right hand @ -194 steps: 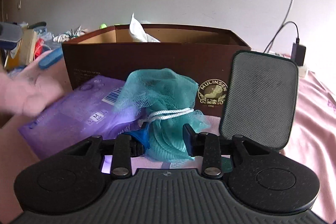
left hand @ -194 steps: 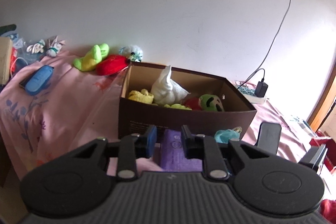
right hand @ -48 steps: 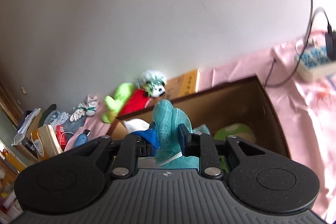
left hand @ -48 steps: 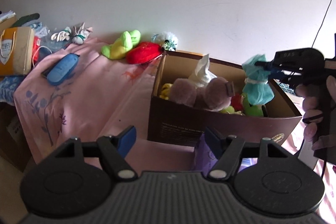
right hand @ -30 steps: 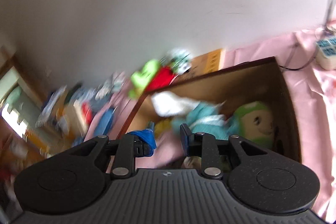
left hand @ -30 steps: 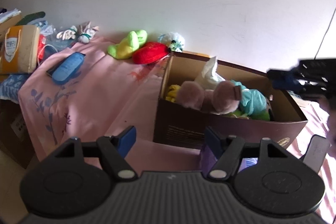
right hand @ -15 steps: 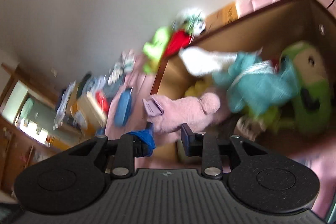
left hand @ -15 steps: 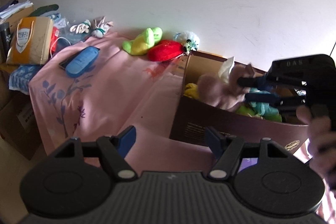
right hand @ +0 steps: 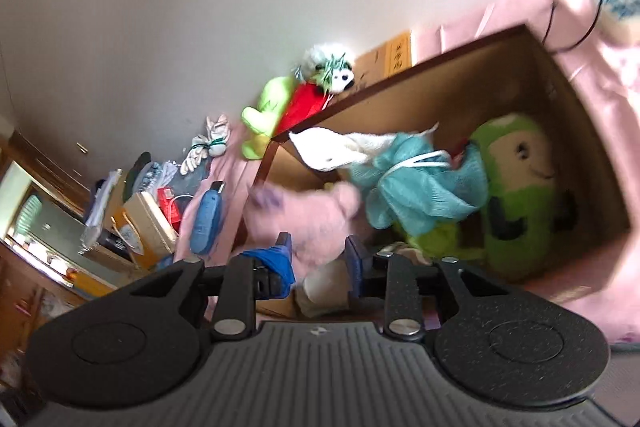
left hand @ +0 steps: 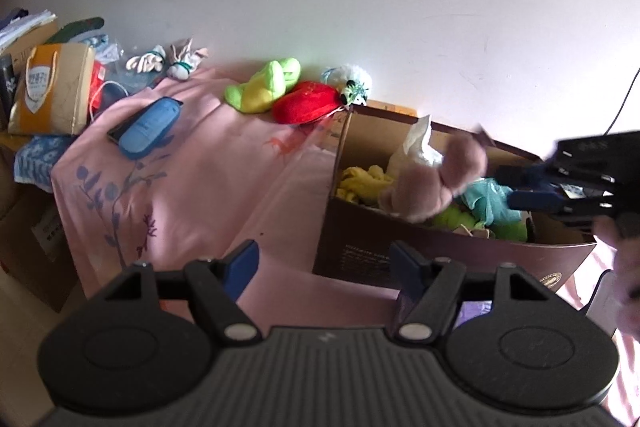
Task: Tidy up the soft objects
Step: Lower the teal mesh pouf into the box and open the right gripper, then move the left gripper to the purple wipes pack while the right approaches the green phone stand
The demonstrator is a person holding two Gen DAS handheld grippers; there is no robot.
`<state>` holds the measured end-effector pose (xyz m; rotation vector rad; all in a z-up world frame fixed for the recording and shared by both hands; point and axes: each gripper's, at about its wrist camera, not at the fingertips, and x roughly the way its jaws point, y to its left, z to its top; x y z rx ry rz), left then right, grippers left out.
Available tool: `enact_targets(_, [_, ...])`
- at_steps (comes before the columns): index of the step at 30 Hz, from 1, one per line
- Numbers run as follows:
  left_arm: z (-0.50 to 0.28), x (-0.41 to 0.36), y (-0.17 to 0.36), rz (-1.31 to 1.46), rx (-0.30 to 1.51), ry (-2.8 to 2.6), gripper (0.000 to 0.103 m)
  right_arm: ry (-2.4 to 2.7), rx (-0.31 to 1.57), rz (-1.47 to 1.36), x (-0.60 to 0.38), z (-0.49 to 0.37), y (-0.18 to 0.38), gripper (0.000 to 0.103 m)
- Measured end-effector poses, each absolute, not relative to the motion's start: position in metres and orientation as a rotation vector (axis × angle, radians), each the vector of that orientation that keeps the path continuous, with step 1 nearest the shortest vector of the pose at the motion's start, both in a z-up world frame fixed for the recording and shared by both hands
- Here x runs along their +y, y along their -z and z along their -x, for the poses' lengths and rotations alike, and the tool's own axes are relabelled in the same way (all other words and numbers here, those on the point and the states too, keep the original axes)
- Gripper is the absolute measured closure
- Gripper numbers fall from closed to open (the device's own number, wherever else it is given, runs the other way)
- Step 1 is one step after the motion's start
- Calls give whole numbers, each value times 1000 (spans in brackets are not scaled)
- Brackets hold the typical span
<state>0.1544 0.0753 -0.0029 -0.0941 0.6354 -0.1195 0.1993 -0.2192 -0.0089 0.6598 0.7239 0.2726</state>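
The left gripper (left hand: 322,269) hangs with its jaws wide and nothing between them, the pink cloth (left hand: 192,163) below and the brown box (left hand: 400,259) just ahead to its right. In that box, left to right, lie a yellow toy (left hand: 362,181), a pink plush (left hand: 428,187), a teal mesh sponge (left hand: 490,201) and a green plush (right hand: 516,187). The right gripper (right hand: 318,259) reaches over the box, its narrow jaws opening, the pink plush between and just ahead of its fingertips, blurred, so contact is unclear.

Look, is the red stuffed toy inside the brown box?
No, the red stuffed toy lies on the pink cloth outside the brown box, beside the yellow-green toy.
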Motion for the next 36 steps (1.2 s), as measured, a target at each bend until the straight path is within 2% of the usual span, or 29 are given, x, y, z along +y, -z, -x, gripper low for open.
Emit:
enact_targets(7, [-141,46,-14,33,666,80,28,-137,590,-454,-218,-149,-10,90])
enact_targets(13, [-116,20,-27,-39,681,45,27,-69,514,-409,-219,-99,-14,89])
enact_targets(31, [-45,-19,-44,-168,640,55,22,134,482,-215,-215,-11,-17,85])
enact_targets(34, [-40,-20,-46,-167,637,51,17,143,489,-202,-214,-6,-19,85])
enact_targets(36, [-38,-21,-46,-171,631,56,8,156,486,-176,-212,-2,-20,84])
